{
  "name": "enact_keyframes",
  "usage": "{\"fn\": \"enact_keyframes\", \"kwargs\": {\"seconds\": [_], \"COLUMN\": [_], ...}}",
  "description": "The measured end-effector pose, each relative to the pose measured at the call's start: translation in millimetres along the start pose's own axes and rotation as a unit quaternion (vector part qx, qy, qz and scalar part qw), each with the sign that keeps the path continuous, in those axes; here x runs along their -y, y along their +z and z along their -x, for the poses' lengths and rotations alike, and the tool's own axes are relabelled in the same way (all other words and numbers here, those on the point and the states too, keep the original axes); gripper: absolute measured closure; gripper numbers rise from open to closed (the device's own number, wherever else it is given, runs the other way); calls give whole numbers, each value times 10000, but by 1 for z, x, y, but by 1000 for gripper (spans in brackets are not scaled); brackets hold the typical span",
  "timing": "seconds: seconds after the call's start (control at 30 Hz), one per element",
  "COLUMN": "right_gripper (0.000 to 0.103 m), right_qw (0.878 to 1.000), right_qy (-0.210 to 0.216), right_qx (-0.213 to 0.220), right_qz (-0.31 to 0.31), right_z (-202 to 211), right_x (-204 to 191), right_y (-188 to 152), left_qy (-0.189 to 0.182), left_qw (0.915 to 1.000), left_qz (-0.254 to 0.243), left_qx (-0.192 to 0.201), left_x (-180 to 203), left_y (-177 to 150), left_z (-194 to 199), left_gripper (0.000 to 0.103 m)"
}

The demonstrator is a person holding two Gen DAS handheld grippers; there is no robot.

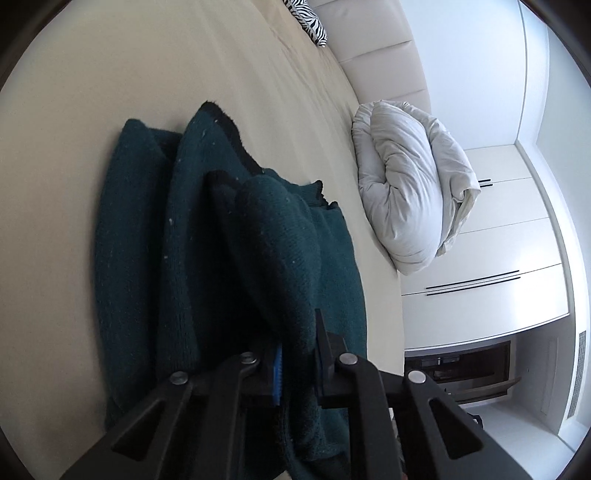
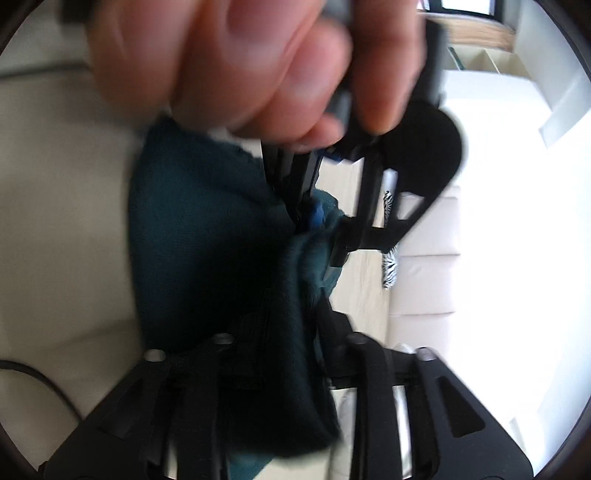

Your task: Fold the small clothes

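No writing is legible anywhere. The left gripper (image 1: 297,354) is clamped on the green sweater (image 1: 229,236) at lower centre; the right gripper (image 2: 288,332), blurred, seems slack around that cloth.

Bed (image 1: 92,66), beige sheet, smooth. Rumpled white duvet (image 1: 410,192) at bed edge, nr padded cream headboard (image 1: 380,62). Zebra-print cushion (image 1: 308,20) at headboard end. White wardrobe (image 1: 491,258), black bar handles. Black cable (image 2: 40,384) across sheet.
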State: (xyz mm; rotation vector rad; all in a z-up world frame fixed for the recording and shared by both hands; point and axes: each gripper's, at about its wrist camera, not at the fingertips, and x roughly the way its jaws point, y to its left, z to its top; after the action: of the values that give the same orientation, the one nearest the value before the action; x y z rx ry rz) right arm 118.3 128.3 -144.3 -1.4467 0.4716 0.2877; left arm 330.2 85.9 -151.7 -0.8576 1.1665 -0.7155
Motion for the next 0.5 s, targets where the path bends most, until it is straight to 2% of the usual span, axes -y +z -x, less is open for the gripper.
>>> {"fn": "enact_keyframes", "kwargs": {"seconds": [0.07,0.1,0.17,0.2,0.23,0.27,0.3,0.43,0.5], "right_gripper": [44,44,44,44,44,45,45,45,45], "right_qw": [9979,9939,9769,9635,9412,9271,9058,8738,8556], "right_qy": [283,524,1093,1328,1613,1760,1893,2080,2316], "right_qx": [217,279,404,473,547,586,606,610,725], "right_qz": [-541,-932,-1793,-2278,-2919,-3257,-3742,-4353,-4572], "right_z": [25,37,57,63,68,73,71,57,33], "right_x": [11,19,38,50,66,72,84,98,109], "right_y": [-11,-20,-42,-55,-71,-82,-95,-119,-119], "left_qy": [15,34,60,87,120,131,157,430,582], "left_qw": [10000,10000,9999,9998,9996,9995,9994,9975,9966], "left_qz": [-52,-64,-92,-128,-164,-186,-246,-521,-548], "left_qx": [48,62,118,158,188,200,203,188,205], "left_x": [2,3,4,6,7,7,9,15,8], "left_y": [0,2,5,8,10,11,13,20,24], "left_z": [2,2,7,10,14,18,22,40,51], "left_gripper": [90,91,91,91,91,91,91,91,91]}}
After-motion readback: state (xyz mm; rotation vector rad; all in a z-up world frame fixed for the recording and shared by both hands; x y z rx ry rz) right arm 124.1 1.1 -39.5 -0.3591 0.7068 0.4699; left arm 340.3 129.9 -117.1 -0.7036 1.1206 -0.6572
